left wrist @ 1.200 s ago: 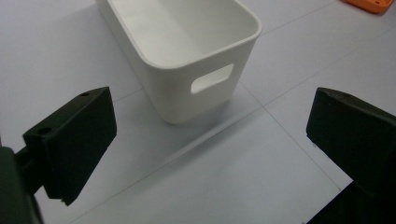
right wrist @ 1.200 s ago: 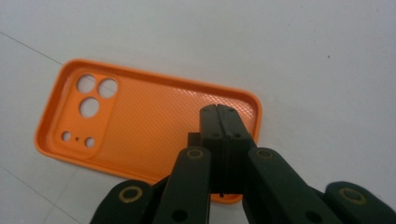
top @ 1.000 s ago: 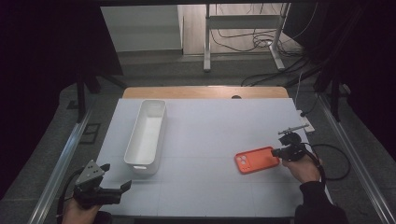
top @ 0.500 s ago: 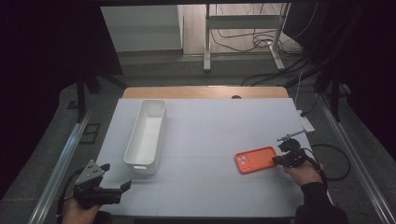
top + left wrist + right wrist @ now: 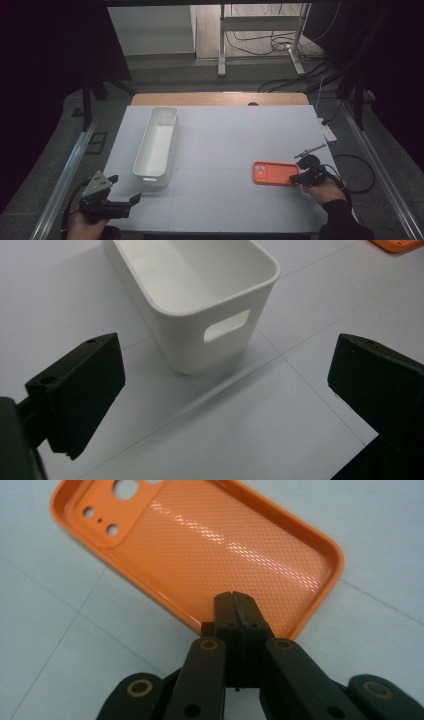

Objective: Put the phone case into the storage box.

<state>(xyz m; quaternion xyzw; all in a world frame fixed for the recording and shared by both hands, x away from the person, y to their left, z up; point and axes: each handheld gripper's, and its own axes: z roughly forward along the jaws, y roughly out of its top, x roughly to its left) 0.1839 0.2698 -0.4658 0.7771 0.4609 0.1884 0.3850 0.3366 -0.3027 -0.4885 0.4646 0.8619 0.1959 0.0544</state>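
An orange phone case (image 5: 274, 173) lies inside-up on the white table at the right. In the right gripper view the orange phone case (image 5: 200, 545) has its camera cut-out at the far end. My right gripper (image 5: 294, 178) is at the case's right end, and in its own view this right gripper (image 5: 234, 598) has its jaws pressed together, tips over the near rim and nothing seen between them. My left gripper (image 5: 124, 190) stands open at the front left, and in its own view that left gripper (image 5: 230, 372) faces the near end of a white bin (image 5: 220, 305), a short way off.
The long white bin (image 5: 156, 145) stands empty left of centre, running front to back. A small tool or pen (image 5: 311, 149) lies beyond the right hand. A cable (image 5: 357, 172) trails off the table's right edge. A wooden strip (image 5: 220, 98) borders the far edge.
My right gripper has come down and nearer, onto the right end of the orange case. The case has turned slightly flatter. The left gripper has stayed put.
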